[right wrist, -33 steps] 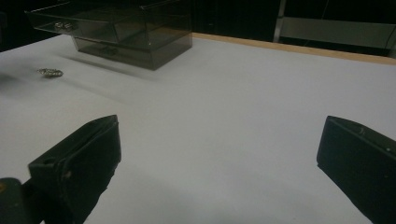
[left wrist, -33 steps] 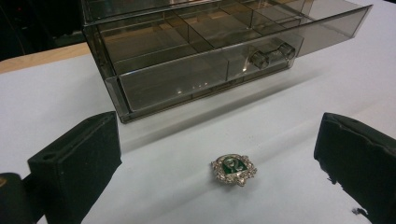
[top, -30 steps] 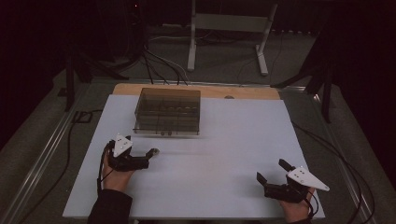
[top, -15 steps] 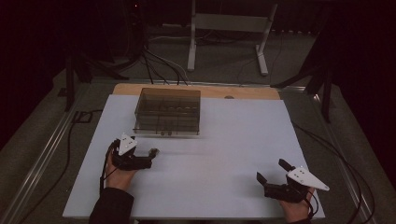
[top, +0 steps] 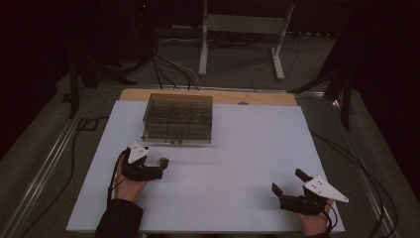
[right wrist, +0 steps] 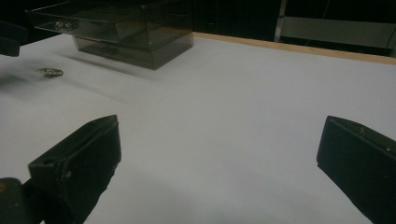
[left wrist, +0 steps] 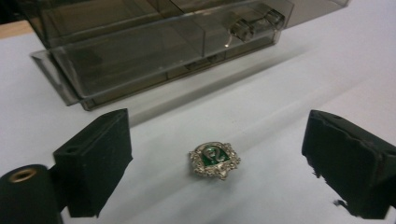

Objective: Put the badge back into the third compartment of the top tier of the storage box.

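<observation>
**A:** How far along are you? Your left gripper [top: 159, 168] sits at about eight o'clock on the table [top: 237, 148], jaws spread, and they have just been closing in a little. The brooch [left wrist: 214, 160] lies flat on the table between them, touching neither pad [left wrist: 95, 158].

**B:** So nothing is picked up yet?

**A:** Not yet. As I read it, you are at the very start of the grasp: the jaws straddle the brooch, but the pinch and the lift are both still ahead of you. The box [top: 179, 118] stands at about eleven o'clock, just beyond the brooch, and from the left gripper view its lowest drawer [left wrist: 154, 46] looks pulled out toward you. If the brooch is meant for it, the carry and the drop are left too.

**B:** And your other hand?

**A:** Your right gripper [top: 287, 183] rests at about five o'clock, well apart from everything, jaws wide with nothing between them.

**B:** Give me the count.

**A:** One brooch, silver-edged with a green centre. One smoky clear box with several drawers; how many exactly I cannot tell. Small items seem to lie inside it, too dim to count. Two grippers, one in each of your hands.
</observation>
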`<state>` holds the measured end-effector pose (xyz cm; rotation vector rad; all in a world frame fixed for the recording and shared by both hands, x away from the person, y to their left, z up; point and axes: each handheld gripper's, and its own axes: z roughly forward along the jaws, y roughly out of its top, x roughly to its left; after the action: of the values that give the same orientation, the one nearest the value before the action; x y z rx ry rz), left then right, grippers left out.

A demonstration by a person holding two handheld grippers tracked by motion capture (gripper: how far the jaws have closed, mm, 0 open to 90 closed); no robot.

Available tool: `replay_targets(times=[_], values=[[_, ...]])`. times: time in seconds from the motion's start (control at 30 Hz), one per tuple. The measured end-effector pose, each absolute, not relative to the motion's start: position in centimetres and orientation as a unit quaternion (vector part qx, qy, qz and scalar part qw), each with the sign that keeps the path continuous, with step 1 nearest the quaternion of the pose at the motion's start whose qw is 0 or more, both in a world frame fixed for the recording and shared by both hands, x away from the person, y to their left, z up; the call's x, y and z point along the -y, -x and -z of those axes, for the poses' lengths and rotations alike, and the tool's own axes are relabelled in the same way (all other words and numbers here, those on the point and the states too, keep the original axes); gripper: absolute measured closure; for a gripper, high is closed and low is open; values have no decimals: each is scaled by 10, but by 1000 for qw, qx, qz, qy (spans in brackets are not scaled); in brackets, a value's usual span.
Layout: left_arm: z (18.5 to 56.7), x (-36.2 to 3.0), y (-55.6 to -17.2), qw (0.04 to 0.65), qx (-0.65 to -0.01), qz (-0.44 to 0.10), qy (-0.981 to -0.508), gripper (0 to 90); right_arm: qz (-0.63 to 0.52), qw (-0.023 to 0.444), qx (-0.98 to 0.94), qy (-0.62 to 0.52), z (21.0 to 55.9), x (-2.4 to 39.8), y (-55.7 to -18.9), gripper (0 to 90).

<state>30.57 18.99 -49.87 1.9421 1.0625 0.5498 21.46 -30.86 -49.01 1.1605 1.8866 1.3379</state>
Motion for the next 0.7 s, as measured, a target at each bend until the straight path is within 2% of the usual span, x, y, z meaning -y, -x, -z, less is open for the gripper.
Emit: replay_targets(times=[0.3,0.7], values=[[506,-183,-310,392,-415,-204,-795,176,-498,274,-700,-432,490,309,-215,0],[512,-167,-312,360,-396,-209,-818,347,-498,274,-700,-431,490,309,-215,0]])
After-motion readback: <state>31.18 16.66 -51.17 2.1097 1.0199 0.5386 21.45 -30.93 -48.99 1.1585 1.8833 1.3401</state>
